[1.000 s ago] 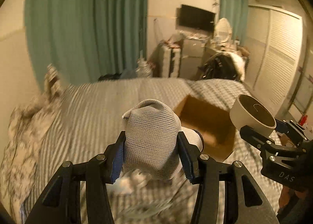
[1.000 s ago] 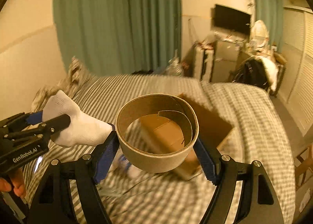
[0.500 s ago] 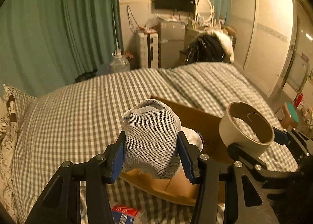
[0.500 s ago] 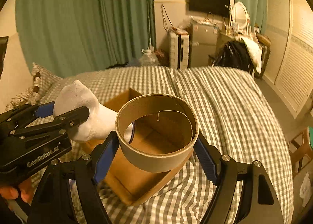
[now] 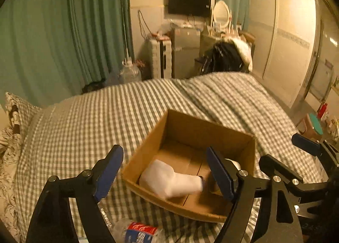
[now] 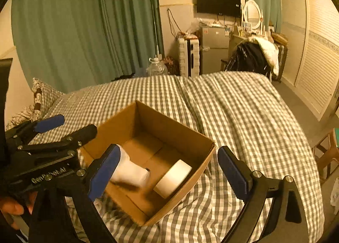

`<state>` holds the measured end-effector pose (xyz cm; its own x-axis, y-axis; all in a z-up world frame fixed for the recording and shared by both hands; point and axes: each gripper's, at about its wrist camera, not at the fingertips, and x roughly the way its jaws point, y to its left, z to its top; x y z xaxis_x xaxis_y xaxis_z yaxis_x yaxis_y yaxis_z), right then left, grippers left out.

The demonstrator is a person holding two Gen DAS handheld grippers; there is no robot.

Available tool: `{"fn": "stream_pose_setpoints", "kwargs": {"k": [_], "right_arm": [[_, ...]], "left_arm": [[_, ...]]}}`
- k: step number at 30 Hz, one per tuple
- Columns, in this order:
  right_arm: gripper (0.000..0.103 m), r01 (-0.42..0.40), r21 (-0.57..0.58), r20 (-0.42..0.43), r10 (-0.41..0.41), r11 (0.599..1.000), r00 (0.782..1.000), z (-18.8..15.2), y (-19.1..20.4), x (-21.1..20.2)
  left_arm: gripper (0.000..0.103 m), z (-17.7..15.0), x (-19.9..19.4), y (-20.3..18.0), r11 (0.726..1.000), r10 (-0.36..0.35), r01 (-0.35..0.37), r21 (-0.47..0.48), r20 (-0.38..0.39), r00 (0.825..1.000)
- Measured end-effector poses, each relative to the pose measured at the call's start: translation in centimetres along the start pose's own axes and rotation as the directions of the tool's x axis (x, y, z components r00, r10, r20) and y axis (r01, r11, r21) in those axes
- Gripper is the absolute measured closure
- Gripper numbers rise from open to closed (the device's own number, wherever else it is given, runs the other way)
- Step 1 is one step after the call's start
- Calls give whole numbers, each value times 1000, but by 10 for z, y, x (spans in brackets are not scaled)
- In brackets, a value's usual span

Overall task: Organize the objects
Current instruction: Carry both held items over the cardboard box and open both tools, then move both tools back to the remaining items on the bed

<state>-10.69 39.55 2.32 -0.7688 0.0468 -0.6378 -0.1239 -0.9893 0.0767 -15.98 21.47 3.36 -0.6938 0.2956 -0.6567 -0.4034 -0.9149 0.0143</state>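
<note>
An open cardboard box (image 5: 148,141) (image 6: 186,132) sits on the checked bed. A white sock (image 5: 169,181) (image 6: 131,171) lies inside it, blurred. A tape roll (image 6: 172,178) lies inside at the box's right; in the left wrist view only its edge (image 5: 234,163) shows behind a finger. My left gripper (image 5: 165,174) is open and empty above the box's near side; it also shows in the right wrist view (image 6: 63,128). My right gripper (image 6: 167,174) is open and empty above the box; it also shows in the left wrist view (image 5: 286,154).
A plastic cola bottle (image 5: 137,232) lies on the bed in front of the box. A patterned pillow (image 5: 12,124) is at the left. Green curtains (image 6: 84,26), a fridge (image 6: 214,50), a suitcase and a wardrobe stand beyond the bed. A stool (image 5: 313,126) stands at the right.
Both grippers have opened. The sock has dropped from the left gripper into the box, and the tape roll has dropped from the right gripper into the box.
</note>
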Motion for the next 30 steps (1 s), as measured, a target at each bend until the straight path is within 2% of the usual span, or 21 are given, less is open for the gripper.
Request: {"fn": "stream_pose_setpoints", "kwargs": {"k": [3, 8, 10, 16, 23, 30], "right_arm": [[9, 7, -28, 36, -6, 1000, 999, 5, 15, -31], [8, -9, -94, 108, 19, 996, 994, 7, 52, -92], [8, -19, -126, 130, 35, 992, 991, 6, 68, -115], [7, -67, -200, 178, 104, 978, 979, -2, 106, -160], [7, -121, -259, 175, 169, 958, 970, -24, 142, -178], [7, -148, -280, 119, 187, 949, 975, -46, 164, -152]], "left_arm": [[9, 2, -39, 12, 1000, 27, -26, -9, 56, 998], [8, -3, -104, 32, 995, 92, -88, -37, 126, 988], [2, -7, -129, 43, 992, 121, -114, -54, 153, 981], [0, -27, -189, 79, 976, 200, -178, -123, 196, 960], [0, -57, -223, 113, 957, 270, -238, -168, 205, 941], [0, -89, -210, 136, 933, 331, -297, -204, 162, 930]]}}
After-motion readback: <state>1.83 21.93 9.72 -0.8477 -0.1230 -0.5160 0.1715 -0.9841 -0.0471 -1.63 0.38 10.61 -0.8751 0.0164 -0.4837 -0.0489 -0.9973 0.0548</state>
